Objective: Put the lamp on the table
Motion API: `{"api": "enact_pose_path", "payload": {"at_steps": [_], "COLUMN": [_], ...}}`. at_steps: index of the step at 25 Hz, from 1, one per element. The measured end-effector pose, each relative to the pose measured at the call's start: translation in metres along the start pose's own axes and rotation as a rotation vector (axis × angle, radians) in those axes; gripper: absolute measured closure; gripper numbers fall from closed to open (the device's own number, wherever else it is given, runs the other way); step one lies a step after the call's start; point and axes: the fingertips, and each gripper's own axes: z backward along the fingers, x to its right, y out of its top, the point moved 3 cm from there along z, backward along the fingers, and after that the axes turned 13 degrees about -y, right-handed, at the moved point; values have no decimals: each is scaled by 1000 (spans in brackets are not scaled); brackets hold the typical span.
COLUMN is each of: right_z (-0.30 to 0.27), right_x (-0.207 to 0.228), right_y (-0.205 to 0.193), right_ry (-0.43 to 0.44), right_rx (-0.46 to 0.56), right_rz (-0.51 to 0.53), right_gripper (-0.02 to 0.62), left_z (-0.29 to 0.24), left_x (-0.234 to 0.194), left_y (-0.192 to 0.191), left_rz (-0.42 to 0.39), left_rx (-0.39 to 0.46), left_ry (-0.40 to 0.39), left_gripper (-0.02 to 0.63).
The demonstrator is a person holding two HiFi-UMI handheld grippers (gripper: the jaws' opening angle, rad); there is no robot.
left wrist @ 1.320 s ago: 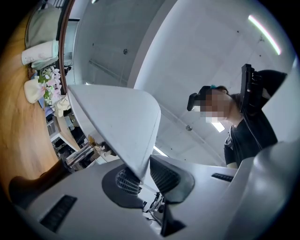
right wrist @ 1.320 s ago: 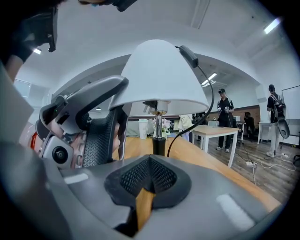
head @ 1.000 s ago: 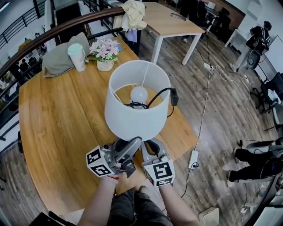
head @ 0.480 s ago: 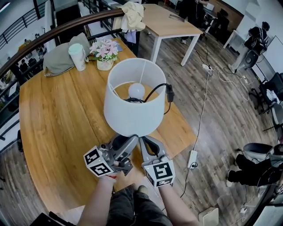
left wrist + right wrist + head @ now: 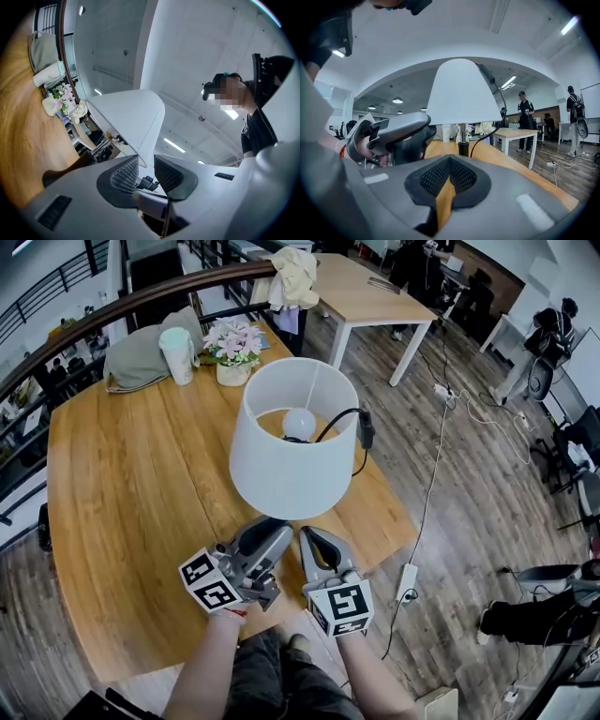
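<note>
The lamp has a white drum shade, a bare bulb and a black cord with a switch. It stands at the near right part of the wooden table; the shade hides its foot from above. My left gripper and right gripper lie side by side just under the shade's near rim. In the right gripper view the right gripper is shut on nothing, and the lamp's stem rises a little ahead. The left gripper shows a narrow gap with nothing between its pads.
At the table's far side stand a pot of pink flowers, a white cup and a grey bag. A second table with cloth on it is beyond. A power strip and cables lie on the floor at the right.
The head view has shifted a little. The lamp and both grippers keep about the same places relative to the table.
</note>
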Motion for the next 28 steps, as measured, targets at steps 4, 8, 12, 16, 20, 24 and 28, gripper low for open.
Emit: {"api": "enact_pose_path", "payload": {"at_steps": [4, 8, 12, 16, 20, 24, 28], "right_z": [7, 11, 15, 19, 28, 40, 52], "right_x": [-1, -1, -3, -8, -10, -10, -9], "right_y": [-2, -4, -4, -3, 8, 14, 18], "right_ry": [4, 6, 14, 34, 44, 56, 67], "right_rx": [-10, -12, -10, 8, 45, 62, 89], "right_rz": [0, 2, 4, 3, -5, -8, 3], "right_gripper": [588, 589, 589, 589, 589, 589, 589], "left_z": [6, 12, 17, 23, 29, 39, 43], "left_x": [3, 3, 4, 7, 13, 16, 29], "left_y": [-8, -16, -16, -13, -13, -18, -18], "left_rz": [-2, -49, -110, -149, -240, -331, -390], "left_rx": [-23, -73, -109, -126, -204, -291, -312], "left_ry": [35, 91, 157, 206, 309, 428, 481], "left_gripper": [522, 548, 606, 608, 609, 609, 609]}}
